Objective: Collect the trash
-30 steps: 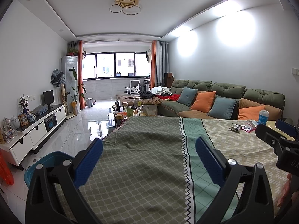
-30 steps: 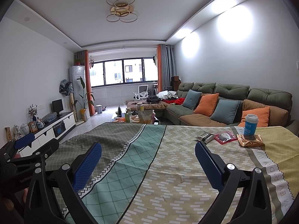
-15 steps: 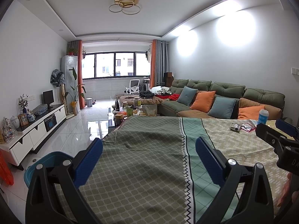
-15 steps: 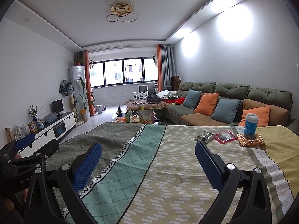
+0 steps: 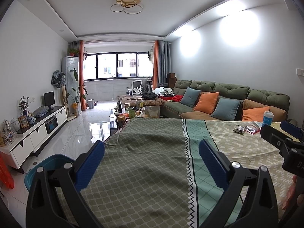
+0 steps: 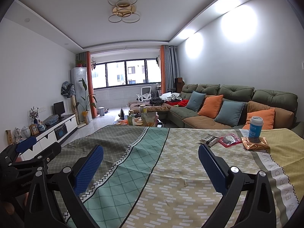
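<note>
Nothing has moved since the earlier frames. Left wrist view: the left hand-held gripper [image 5: 152,158] hovers, jaws apart and empty, over the tabletop [image 5: 144,163]; wrappers lie far right. Right wrist view: the right hand-held gripper [image 6: 151,164], jaws apart and empty, is nearer; ahead to its right lie a dark wrapper [image 6: 209,139], red packet [image 6: 229,140] and gold foil packet [image 6: 255,143] beside a blue cup [image 6: 255,127].

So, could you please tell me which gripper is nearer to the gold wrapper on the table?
Right. The right gripper hovers open with the gold wrapper just ahead to its right; the left gripper hovers open farther left, beyond the right one.
</note>
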`<state>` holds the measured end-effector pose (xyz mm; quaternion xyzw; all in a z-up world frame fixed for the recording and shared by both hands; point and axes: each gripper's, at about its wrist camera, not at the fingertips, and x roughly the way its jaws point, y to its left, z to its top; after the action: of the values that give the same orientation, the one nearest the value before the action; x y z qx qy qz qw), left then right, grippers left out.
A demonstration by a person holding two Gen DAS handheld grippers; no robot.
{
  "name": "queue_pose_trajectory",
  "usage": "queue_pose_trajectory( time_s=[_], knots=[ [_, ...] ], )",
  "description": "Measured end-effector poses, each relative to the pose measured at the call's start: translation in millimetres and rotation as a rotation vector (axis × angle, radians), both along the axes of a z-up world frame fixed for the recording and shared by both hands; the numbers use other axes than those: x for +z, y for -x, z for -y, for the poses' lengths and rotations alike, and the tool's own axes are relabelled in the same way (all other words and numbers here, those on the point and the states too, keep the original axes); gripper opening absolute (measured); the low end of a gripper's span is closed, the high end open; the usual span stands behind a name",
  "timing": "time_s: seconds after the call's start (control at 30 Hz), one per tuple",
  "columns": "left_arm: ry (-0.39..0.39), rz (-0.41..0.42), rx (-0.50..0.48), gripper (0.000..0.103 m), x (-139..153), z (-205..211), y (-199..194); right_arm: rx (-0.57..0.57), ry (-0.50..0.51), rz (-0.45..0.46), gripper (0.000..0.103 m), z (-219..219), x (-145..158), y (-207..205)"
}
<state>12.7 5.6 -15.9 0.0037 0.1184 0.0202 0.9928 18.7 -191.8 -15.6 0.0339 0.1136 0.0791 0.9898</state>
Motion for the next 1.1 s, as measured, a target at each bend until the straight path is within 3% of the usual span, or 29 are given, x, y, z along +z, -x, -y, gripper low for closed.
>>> queue_pose_trajectory(
  time_s=[0.8,1.1],
  knots=[
    [0.01,-0.011,-0.023,0.099,-2,2,-2,-0.002,0.0,-0.002,0.099,0,0,0],
    [0.027,-0.165,-0.042,0.1,-12,1,-29,-0.016,-0.007,-0.03,0.099,10,1,-5]
  ],
)
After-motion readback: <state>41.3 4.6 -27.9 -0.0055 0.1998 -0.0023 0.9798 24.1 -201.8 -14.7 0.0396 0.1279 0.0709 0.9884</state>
